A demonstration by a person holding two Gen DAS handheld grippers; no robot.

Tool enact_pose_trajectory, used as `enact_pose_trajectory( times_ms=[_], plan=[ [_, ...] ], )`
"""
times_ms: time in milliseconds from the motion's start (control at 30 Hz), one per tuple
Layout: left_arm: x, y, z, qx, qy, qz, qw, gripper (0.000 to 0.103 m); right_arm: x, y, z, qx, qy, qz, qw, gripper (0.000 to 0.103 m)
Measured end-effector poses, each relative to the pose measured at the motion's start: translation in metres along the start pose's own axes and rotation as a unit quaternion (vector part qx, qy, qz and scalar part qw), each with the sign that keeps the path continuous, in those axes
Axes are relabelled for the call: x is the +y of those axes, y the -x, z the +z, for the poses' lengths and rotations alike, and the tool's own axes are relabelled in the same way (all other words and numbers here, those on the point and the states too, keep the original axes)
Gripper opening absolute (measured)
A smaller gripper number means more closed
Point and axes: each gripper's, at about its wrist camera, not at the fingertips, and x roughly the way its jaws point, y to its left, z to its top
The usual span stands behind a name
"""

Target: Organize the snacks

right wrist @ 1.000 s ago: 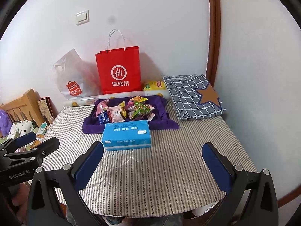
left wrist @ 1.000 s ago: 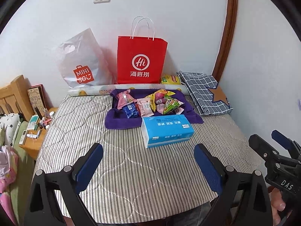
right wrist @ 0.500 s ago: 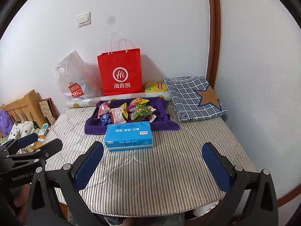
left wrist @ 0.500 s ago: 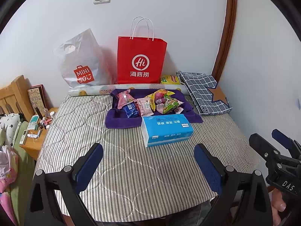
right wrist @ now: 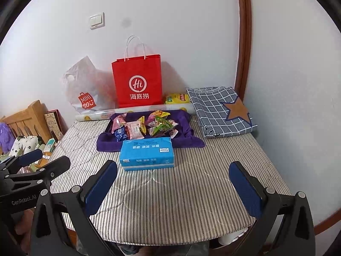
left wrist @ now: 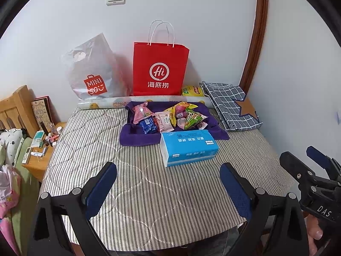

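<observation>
Several snack packets [left wrist: 168, 117] lie in a heap on a purple cloth [left wrist: 138, 137] at the far middle of the striped table [left wrist: 132, 183]; they also show in the right wrist view [right wrist: 147, 125]. A blue tissue pack [left wrist: 188, 147] lies just in front of the cloth, also in the right wrist view [right wrist: 147, 153]. My left gripper [left wrist: 168, 183] is open and empty over the near table edge. My right gripper [right wrist: 173, 181] is open and empty, also near the front edge, well short of the tissue pack.
A red paper bag [left wrist: 159, 68] and a grey Miniso plastic bag [left wrist: 91, 72] stand against the back wall. A yellow packet [left wrist: 191, 90] and a folded checked cloth [left wrist: 230, 106] lie at the back right. A cluttered wooden bedside stand [left wrist: 42, 145] is at the left.
Both grippers have drifted slightly back and up, so the table items sit a little lower in view. Both stay open and empty.
</observation>
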Motion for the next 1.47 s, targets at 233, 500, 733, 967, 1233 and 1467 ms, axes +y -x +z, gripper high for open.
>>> enact_pose_trajectory(
  times_ms=[233,500,733,967,1233,1467],
  plan=[
    [0.000,0.001,0.001,0.000,0.000,0.000,1.0000,0.098,0.000,0.001,0.000,-0.001,-0.001,0.002,1.000,0.103],
    [-0.001,0.001,0.001,0.000,0.000,0.000,1.0000,0.098,0.001,0.002,-0.001,-0.002,0.001,0.003,1.000,0.103],
    [0.000,0.001,0.000,0.001,0.002,0.000,1.0000,0.098,0.002,0.002,-0.001,-0.001,0.001,0.003,1.000,0.103],
    [0.001,0.001,0.000,0.000,0.002,0.001,1.0000,0.098,0.004,0.002,-0.001,-0.002,0.003,0.005,1.000,0.103],
    [0.004,0.001,0.001,-0.001,0.003,0.004,1.0000,0.098,0.009,0.002,0.000,-0.003,0.006,0.006,1.000,0.103],
    [0.006,-0.004,0.004,-0.002,0.000,0.006,1.0000,0.098,0.011,-0.002,0.002,-0.004,0.008,0.010,1.000,0.103]
  ],
)
